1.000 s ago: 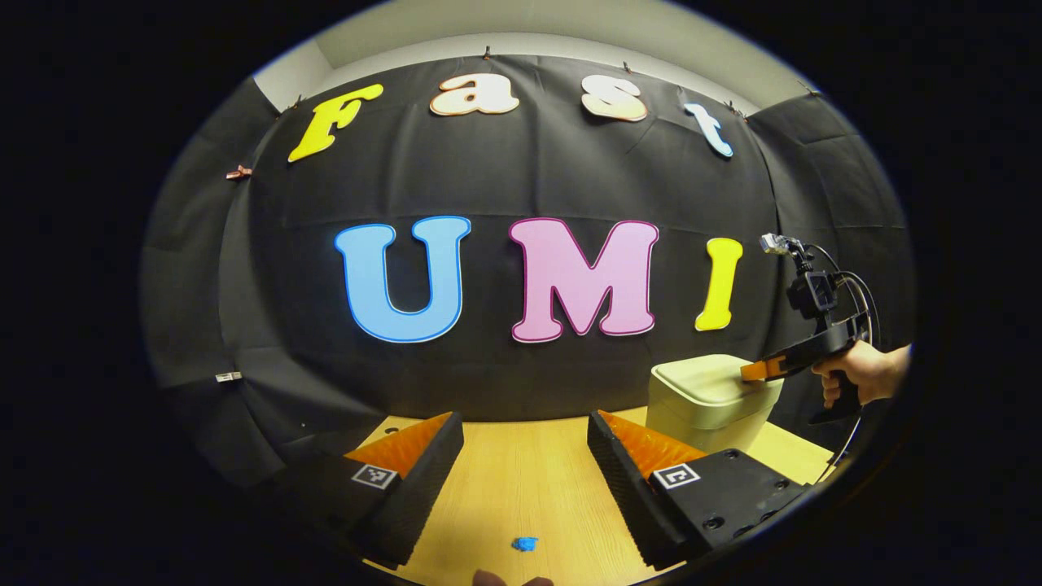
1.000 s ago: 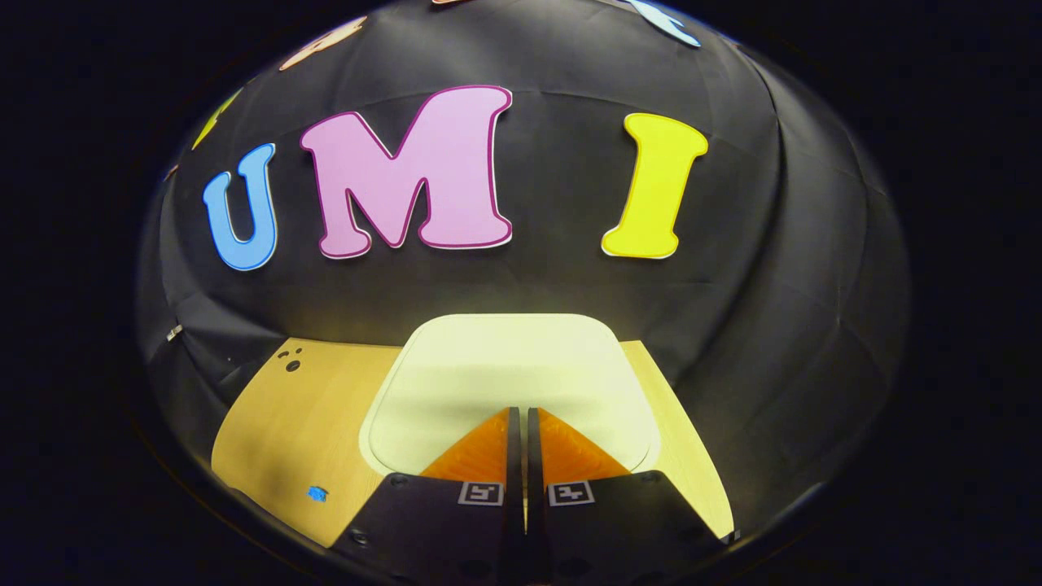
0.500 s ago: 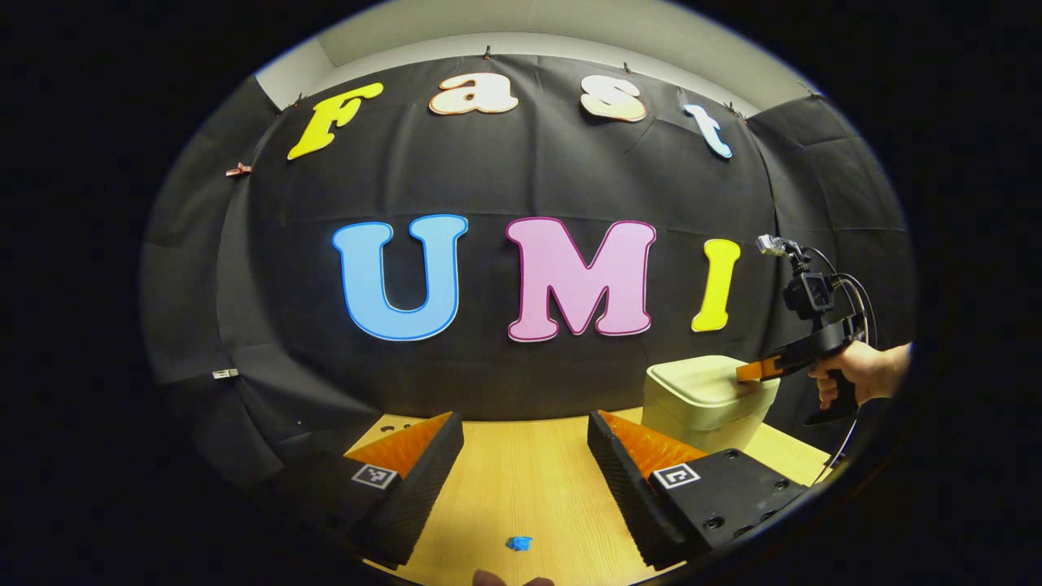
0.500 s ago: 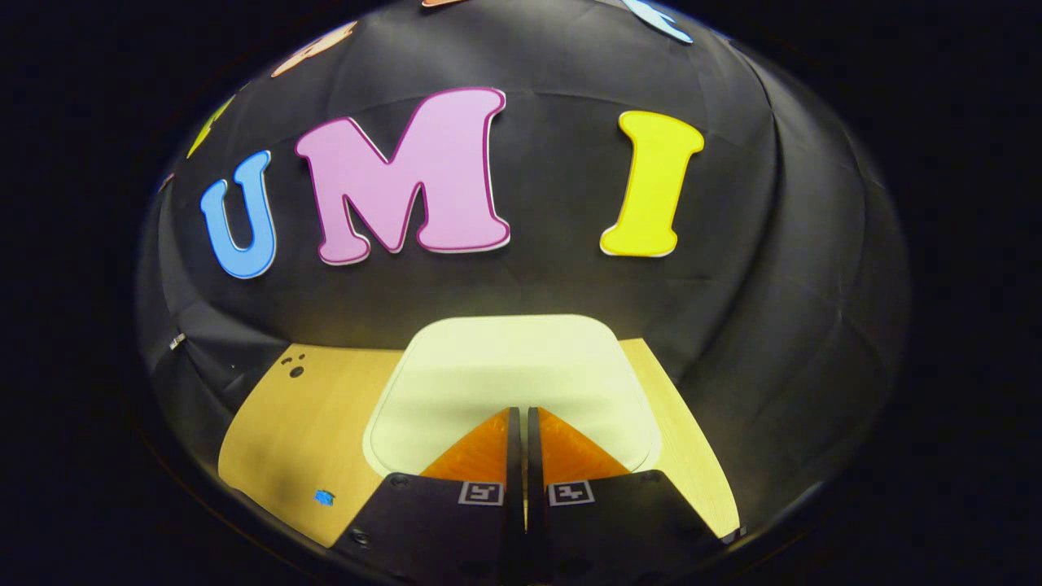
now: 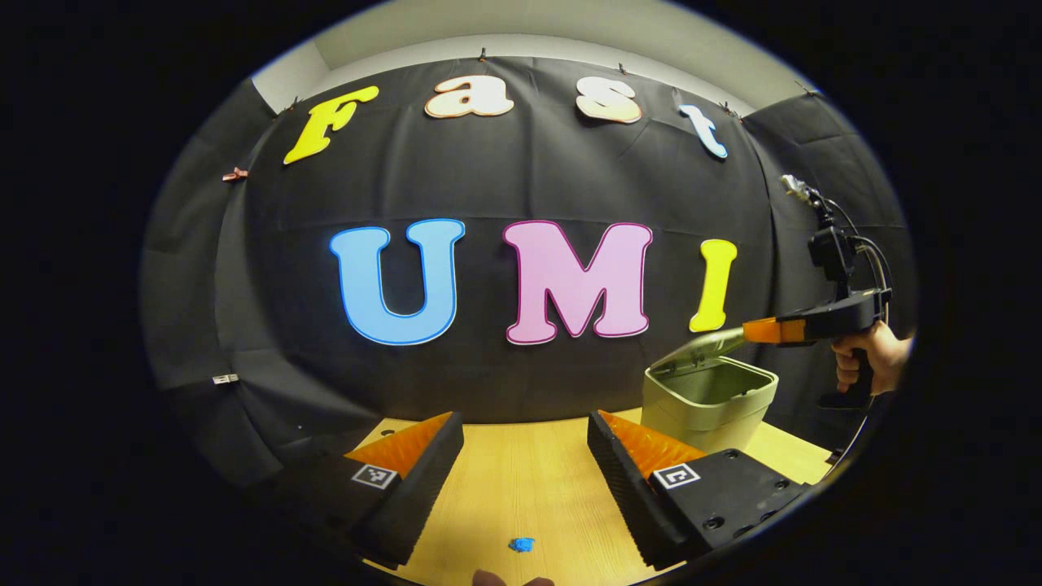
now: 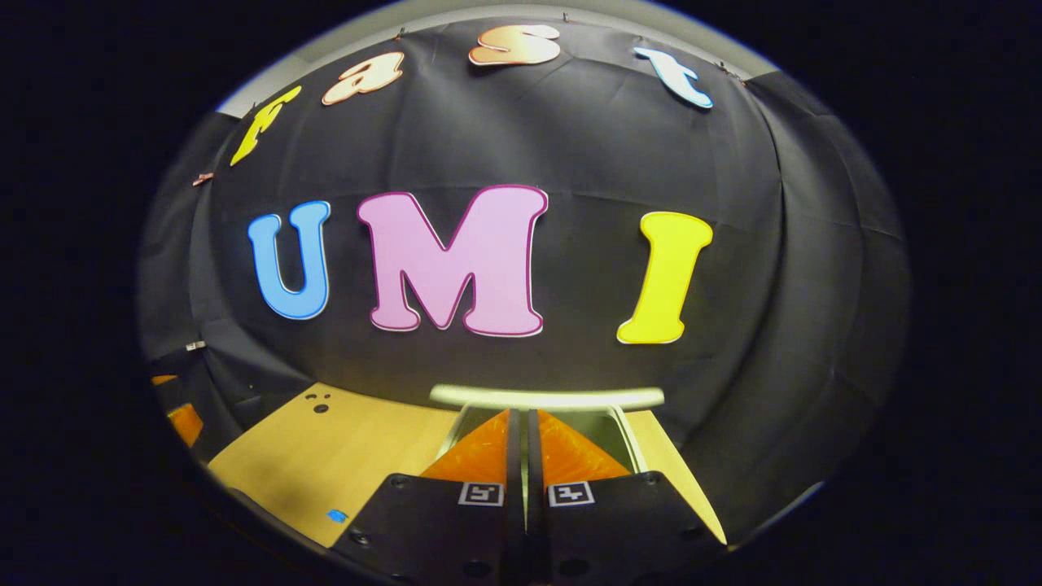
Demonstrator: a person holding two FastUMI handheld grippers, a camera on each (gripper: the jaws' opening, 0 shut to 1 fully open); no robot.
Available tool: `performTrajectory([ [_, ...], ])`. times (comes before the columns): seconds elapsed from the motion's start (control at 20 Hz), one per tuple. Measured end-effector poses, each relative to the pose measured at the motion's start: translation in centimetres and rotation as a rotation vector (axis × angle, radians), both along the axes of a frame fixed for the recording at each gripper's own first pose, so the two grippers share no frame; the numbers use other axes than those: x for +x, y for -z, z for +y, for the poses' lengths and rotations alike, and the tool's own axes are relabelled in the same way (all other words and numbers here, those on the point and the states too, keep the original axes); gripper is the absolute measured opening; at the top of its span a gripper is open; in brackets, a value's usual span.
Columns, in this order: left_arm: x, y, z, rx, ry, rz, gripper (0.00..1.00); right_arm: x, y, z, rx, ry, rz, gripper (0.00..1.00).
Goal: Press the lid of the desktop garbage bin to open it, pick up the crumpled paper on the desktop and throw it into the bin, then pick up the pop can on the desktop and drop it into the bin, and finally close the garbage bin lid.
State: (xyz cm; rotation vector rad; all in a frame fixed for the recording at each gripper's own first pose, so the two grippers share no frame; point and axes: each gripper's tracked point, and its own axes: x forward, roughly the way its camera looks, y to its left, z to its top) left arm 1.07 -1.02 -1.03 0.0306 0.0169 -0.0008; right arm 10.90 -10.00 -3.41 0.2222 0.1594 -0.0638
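The right gripper (image 6: 521, 415) has its two fingers pressed together on nothing, hovering just above the one pale, rounded plastic bin (image 5: 707, 403), whose lid (image 5: 698, 350) tilts up ahead of the tips. The left gripper (image 5: 525, 439) is spread wide over the bare wooden desktop (image 5: 521, 488), with the bin ahead to its right. One small blue scrap (image 5: 522, 544) lies between its fingers, near the camera.

A pale wooden tabletop (image 5: 529, 480) is seen carrying a cream plastic bin (image 5: 707, 415) (lid raised) and a small blue scrap (image 5: 521, 544).
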Motion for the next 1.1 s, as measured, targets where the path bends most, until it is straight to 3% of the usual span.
performTrajectory([
  [0.35, 0.1, 0.7, -0.4, -0.003, 0.016, 0.015, 0.98, -2.6, -0.1, 2.2, 0.02, -0.062, -0.004, 0.05],
  [0.65, 0.0, 4.6, -1.4, -0.016, 0.066, 0.103, 0.98, -4.5, 0.3, 5.3, 0.072, -0.134, -0.035, 0.06],
  [0.75, -0.1, 7.3, -1.0, -0.019, 0.063, 0.164, 0.98, -5.2, 1.1, 6.0, 0.067, -0.146, -0.018, 0.14],
  [0.95, -0.3, 12.7, -0.5, -0.024, 0.064, 0.281, 0.98, -6.5, 1.8, 7.4, 0.043, -0.18, -0.002, 0.52],
  [1.0, -0.3, 13.9, -0.4, -0.012, 0.064, 0.302, 0.98, -6.6, 1.9, 7.6, 0.043, -0.181, -0.003, 0.69],
  [1.1, 0.0, 16.4, -0.1, 0.009, 0.063, 0.352, 0.98, -7.1, 2.1, 8.0, 0.047, -0.179, 0.004, 0.78],
])
